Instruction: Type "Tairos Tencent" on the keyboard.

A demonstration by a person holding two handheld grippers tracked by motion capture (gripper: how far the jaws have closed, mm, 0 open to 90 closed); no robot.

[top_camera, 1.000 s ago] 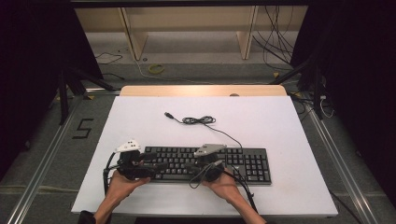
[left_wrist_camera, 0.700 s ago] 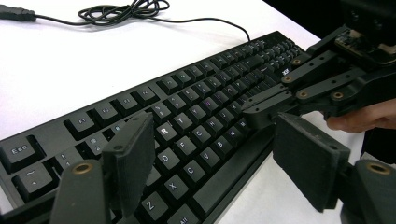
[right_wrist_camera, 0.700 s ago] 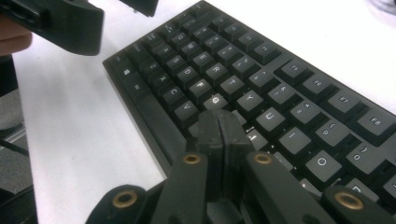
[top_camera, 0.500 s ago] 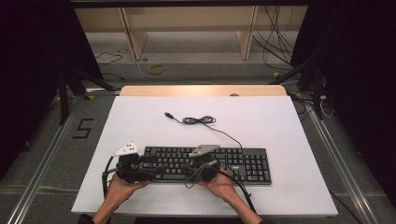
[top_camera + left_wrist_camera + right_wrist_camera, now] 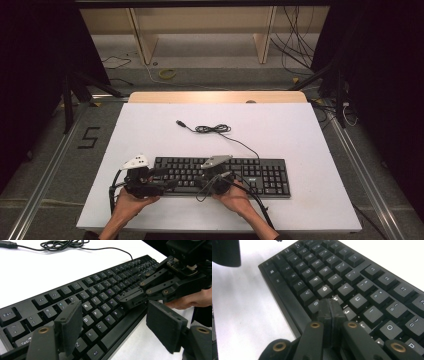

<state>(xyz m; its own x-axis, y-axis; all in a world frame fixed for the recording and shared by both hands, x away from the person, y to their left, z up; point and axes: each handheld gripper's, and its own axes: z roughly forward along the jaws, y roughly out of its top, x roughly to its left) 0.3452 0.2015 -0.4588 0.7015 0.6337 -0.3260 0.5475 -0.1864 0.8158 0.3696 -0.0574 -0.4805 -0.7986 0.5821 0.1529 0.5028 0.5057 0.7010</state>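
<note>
A black keyboard [image 5: 260,175] lies near the front of the white table [image 5: 300,135], and its keys fill much of both gripper views [image 5: 75,300] [image 5: 362,277]. My left gripper [image 5: 161,181] hovers at the keyboard's left end. In the left gripper view it [image 5: 117,325] stands open, one pad [image 5: 70,327] over the letter keys and the other [image 5: 166,327] past the front edge. My right gripper [image 5: 204,178] is shut, with nothing between its pads. Its tip [image 5: 331,308] rests at the keys around H and B, also seen from the left gripper view [image 5: 126,298].
The keyboard's black cable [image 5: 215,129] runs in a loose coil across the middle of the table, ending in a plug [image 5: 180,122]. A wooden strip [image 5: 215,96] borders the table's far edge. A hand [image 5: 192,298] holds the right gripper.
My right gripper has shifted slightly to the left along the keyboard. The left gripper and the keyboard have stayed put.
</note>
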